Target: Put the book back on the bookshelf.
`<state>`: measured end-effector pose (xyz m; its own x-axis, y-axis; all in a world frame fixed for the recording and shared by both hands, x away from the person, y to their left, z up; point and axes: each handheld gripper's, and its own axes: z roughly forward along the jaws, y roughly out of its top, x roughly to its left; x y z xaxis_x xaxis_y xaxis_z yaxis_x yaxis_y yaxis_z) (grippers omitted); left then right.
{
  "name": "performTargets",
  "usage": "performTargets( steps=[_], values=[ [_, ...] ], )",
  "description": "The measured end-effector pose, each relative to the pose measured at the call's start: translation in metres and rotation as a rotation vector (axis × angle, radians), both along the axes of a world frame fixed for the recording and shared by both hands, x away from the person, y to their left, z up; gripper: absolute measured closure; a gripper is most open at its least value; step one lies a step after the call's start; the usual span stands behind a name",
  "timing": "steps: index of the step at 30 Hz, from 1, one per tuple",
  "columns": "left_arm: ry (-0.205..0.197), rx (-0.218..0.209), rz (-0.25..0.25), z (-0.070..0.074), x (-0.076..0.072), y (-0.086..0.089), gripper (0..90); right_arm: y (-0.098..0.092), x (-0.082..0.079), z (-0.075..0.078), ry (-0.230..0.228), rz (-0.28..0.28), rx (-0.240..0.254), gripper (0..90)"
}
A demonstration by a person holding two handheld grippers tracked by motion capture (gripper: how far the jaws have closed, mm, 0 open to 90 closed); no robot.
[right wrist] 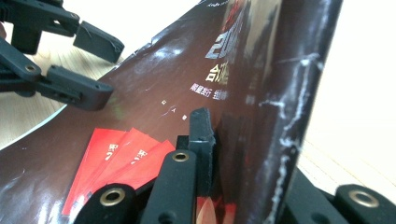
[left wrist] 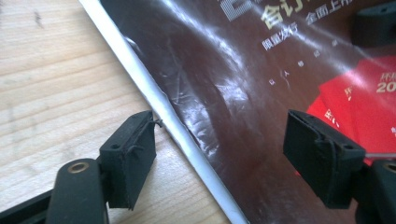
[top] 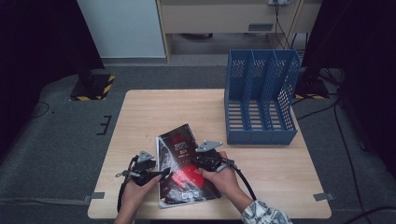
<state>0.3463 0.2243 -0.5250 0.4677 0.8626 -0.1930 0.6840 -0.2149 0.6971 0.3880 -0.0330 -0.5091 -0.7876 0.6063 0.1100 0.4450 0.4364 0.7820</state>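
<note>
So there's a glossy dark magazine (top: 184,165) with a red patch on the cover, lying near the front edge of the bench (top: 280,172), roughly in the middle and turned a bit off square. Its right side is lifted — in the right gripper view the cover rises steeply past the jaws, so that part is clearly off the wood.

The right gripper (top: 201,161) is clamped on the magazine's right edge. In the right gripper view you can see one black jaw pressed flat against the cover with the sheet pinched between the two, no gap showing.

The left gripper (top: 161,174) sits at the magazine's left edge, low on the bench. Its jaws are spread apart and not pressing on anything: in the left gripper view one jaw rests on the bare wood just beside the white page edge (left wrist: 187,140), the other hovers over the dark cover (left wrist: 224,93) near the red patch. So the edge runs between them, but nothing is gripped. The same spread jaws also show in the far left of the right gripper view, over the cover's edge.

Over at the back right corner of the bench stands a blue file rack (top: 260,95) with three slots, well apart from the magazine and both hands. Can't tell whether the slots hold anything — they look bare from here.
</note>
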Motion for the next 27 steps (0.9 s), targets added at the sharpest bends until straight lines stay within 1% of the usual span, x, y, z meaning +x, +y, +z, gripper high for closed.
performTargets(
  steps=[3, 6, 10, 11, 17, 18, 20, 22, 23, 24, 25, 27],
  values=[
    [0.005, 0.002, -0.016, -0.0008, 0.0002, -0.0015, 25.8, 0.0, -0.0005, 0.0005, -0.009, -0.008, 0.004, 82.9],
    [0.007, -0.003, -0.015, -0.0008, 0.0002, -0.0014, 25.8, -0.0007, 0.0003, 0.0011, -0.011, -0.02, 0.008, 83.1],
    [0.009, -0.003, -0.017, -0.0005, 0.0004, -0.0008, 25.8, -0.0032, 0.0028, 0.0016, -0.018, -0.05, 0.014, 83.6],
    [0.009, -0.004, -0.021, -0.0005, 0.0004, -0.0013, 26.3, -0.0045, 0.0041, 0.0019, -0.014, -0.06, 0.015, 83.6],
    [0.013, -0.012, -0.041, -0.0006, 0.0, -0.0035, 28.1, -0.007, 0.0051, 0.0018, -0.012, -0.078, 0.019, 83.6],
    [0.017, -0.02, -0.046, -0.0005, -0.0001, -0.004, 28.2, -0.0073, 0.005, 0.0017, -0.014, -0.077, 0.02, 83.6],
    [0.022, -0.041, -0.062, -0.0008, -0.0008, -0.0054, 31.6, -0.0072, 0.0045, 0.002, -0.011, -0.079, 0.024, 83.6],
    [0.009, -0.015, -0.068, -0.0008, -0.0014, -0.0076, 33.5, -0.007, 0.0049, 0.0026, -0.012, -0.074, 0.023, 83.5],
    [0.001, -0.002, -0.068, -0.0008, -0.0016, -0.0082, 38.2, -0.0065, 0.0055, 0.0035, -0.009, -0.065, 0.015, 83.1],
    [-0.006, 0.005, -0.069, -0.001, -0.0017, -0.0081, 38.2, -0.0065, 0.0055, 0.0035, -0.009, -0.065, 0.015, 83.1],
    [-0.011, -0.001, -0.068, -0.0016, -0.0015, -0.007, 41.7, -0.0066, 0.0068, 0.0045, 0.004, -0.054, 0.017, 82.3],
    [-0.011, -0.004, -0.069, -0.0018, -0.0013, -0.0065, 42.6, -0.0068, 0.0072, 0.0053, 0.01, -0.046, 0.014, 81.7]
  ],
)
